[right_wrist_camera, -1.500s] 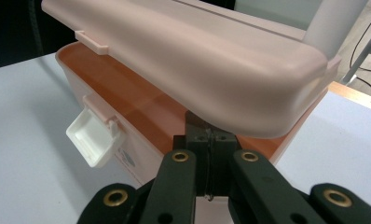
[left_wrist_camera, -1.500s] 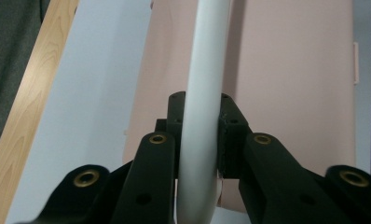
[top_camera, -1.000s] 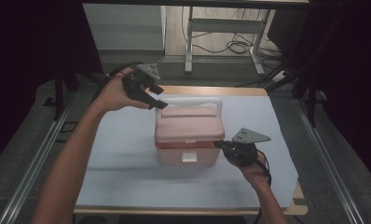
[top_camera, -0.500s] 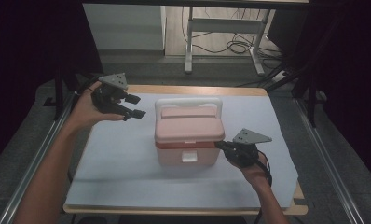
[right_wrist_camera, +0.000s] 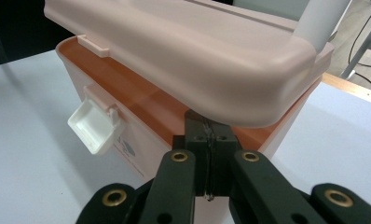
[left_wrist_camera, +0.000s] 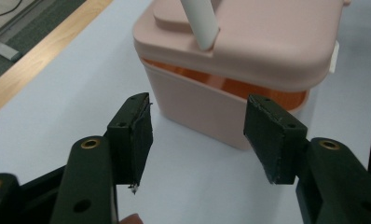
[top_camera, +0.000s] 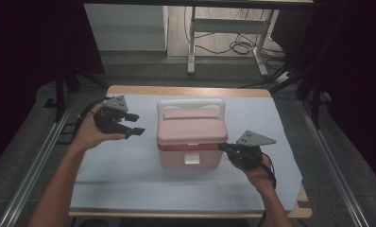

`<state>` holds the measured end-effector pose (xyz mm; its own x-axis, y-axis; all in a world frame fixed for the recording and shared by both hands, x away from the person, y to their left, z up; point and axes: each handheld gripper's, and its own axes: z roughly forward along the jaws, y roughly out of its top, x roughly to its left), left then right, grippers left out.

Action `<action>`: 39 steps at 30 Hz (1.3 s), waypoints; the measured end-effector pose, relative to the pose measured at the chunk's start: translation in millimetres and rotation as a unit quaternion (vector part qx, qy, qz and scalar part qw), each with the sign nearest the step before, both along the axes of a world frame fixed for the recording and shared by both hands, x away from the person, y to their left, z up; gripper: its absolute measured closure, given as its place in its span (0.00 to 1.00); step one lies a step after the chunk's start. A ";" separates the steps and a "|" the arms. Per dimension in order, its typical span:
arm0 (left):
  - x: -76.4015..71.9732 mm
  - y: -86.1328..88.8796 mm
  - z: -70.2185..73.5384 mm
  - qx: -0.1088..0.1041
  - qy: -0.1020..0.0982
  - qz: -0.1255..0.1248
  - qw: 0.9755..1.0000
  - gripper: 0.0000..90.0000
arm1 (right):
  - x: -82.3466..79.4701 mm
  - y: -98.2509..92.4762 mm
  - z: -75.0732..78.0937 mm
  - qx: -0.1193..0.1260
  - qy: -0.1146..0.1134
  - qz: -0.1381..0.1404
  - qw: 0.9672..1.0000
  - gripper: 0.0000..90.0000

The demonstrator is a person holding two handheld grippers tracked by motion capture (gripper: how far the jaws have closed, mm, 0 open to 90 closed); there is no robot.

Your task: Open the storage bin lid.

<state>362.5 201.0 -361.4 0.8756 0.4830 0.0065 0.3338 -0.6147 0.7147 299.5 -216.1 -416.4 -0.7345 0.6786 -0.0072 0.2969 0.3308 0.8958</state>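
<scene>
I see the pink cooler box (top_camera: 192, 137) mid-tabletop (top_camera: 129, 179). My left hand-held gripper (top_camera: 133, 125) is spread beside it; my right hand-held gripper (top_camera: 222, 146), pressed together, is wedged under its lid (right_wrist_camera: 183, 51).

Wooden table (top_camera: 186, 91), pale cover (top_camera: 129, 161), floor cables (top_camera: 233, 47)

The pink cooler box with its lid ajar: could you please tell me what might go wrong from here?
The right gripper, jaws shut, is wedged under the lid of the pink cooler box; if it slips out, the lid may drop. The left gripper is open and apart from the box, so nothing steadies it and it might slide on the blue mat.
</scene>
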 end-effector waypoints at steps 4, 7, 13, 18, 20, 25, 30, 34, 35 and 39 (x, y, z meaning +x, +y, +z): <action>-3.5 -2.0 -17.2 0.007 0.001 0.003 1.000 0.47 | 0.0 0.2 0.0 0.000 0.000 0.000 1.000 0.99; -7.2 -3.1 -27.7 0.018 -0.001 0.010 1.000 0.47 | -0.3 0.5 -0.2 0.000 0.000 0.000 1.000 0.99; -13.2 -3.3 -51.7 0.025 0.002 0.015 1.000 0.47 | -0.1 0.4 0.6 0.001 -0.002 0.000 1.000 0.99; -17.9 -2.6 -76.7 0.017 0.009 0.026 0.999 0.47 | -0.3 0.3 0.9 0.001 -0.003 0.000 1.000 0.99; -18.9 -2.3 -87.3 0.025 0.011 0.031 0.999 0.47 | -0.2 0.3 0.9 0.001 -0.002 0.000 1.000 0.99; -21.7 -1.3 -108.0 0.040 0.014 0.046 0.998 0.47 | -0.4 0.5 2.2 0.001 -0.004 0.000 1.000 0.99; -26.1 -2.2 -120.7 0.035 0.015 0.053 0.998 0.47 | -0.9 -0.4 2.6 0.002 -0.003 -0.001 1.000 0.99; -28.4 -4.8 -126.0 0.042 0.009 0.051 0.998 0.47 | -0.9 -0.6 3.7 0.002 -0.003 -0.001 1.000 0.99; -28.8 -5.1 -127.1 0.040 0.010 0.052 0.998 0.47 | -0.9 -0.8 4.3 0.002 -0.004 -0.001 1.000 0.99; -28.9 -4.4 -129.9 0.037 0.009 0.052 0.998 0.47 | -0.7 -1.6 8.0 0.001 -0.007 -0.002 1.000 0.99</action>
<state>333.6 196.6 -491.3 0.8206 0.5708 0.0303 0.4116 -0.6268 0.6616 298.9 -217.6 -408.4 -0.7316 0.6816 -0.0150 0.2863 0.3272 0.9005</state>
